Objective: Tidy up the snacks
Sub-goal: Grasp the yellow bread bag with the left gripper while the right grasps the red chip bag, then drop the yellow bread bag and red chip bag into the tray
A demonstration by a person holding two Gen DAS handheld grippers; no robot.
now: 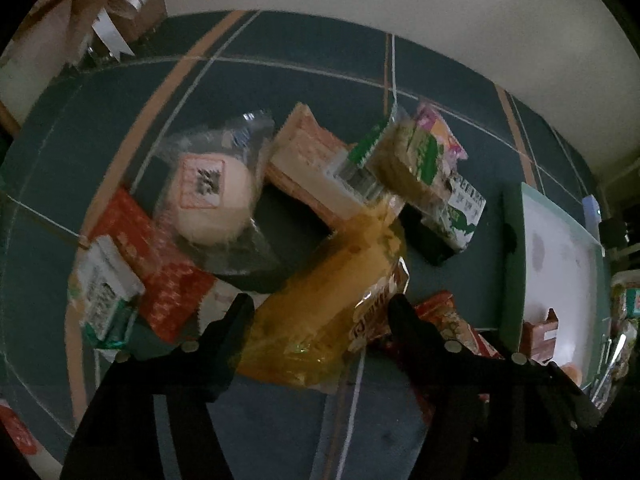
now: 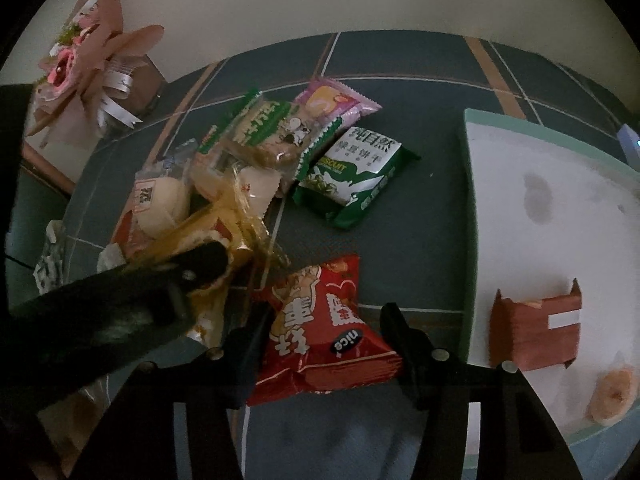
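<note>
The left gripper (image 1: pixel 320 316) has its two fingers spread wide, one on each side of a yellow snack bag (image 1: pixel 340 300). The fingertips are near the bag's sides, but I cannot tell if they touch it. In the right wrist view, one left finger (image 2: pixel 200 264) lies over this same yellow bag (image 2: pixel 224 240).

The right gripper (image 2: pixel 324 328) is also spread, with a red chip bag (image 2: pixel 324 332) between its fingers. The bag lies on the tabletop (image 2: pixel 420 152), which has a dark green checked cloth, and whether the fingers press on it is not clear.

At 3 o'clock of the right wrist view stands a white tray (image 2: pixel 468 240) with a pale green rim. Inside it are a brown wrapped snack (image 2: pixel 536 332) near the front edge and a small round pinkish piece (image 2: pixel 612 396) at about 4 o'clock. Some dark stains are on the tray floor.

The other snacks are in a pile on the tabletop at 10 to 12 o'clock from the red bag: a green and white biscuit pack (image 2: pixel 356 176), a pink packet (image 2: pixel 336 100), a clear pack of biscuits with a green label (image 2: pixel 268 132), and a round pale bun in clear wrap (image 2: pixel 160 200). In the left wrist view a red patterned packet (image 1: pixel 156 264) lies at 9 o'clock, under the bun (image 1: pixel 212 196).

A flower bouquet in pink paper (image 2: pixel 88 56) stands at 10 o'clock, at the table's far edge.
</note>
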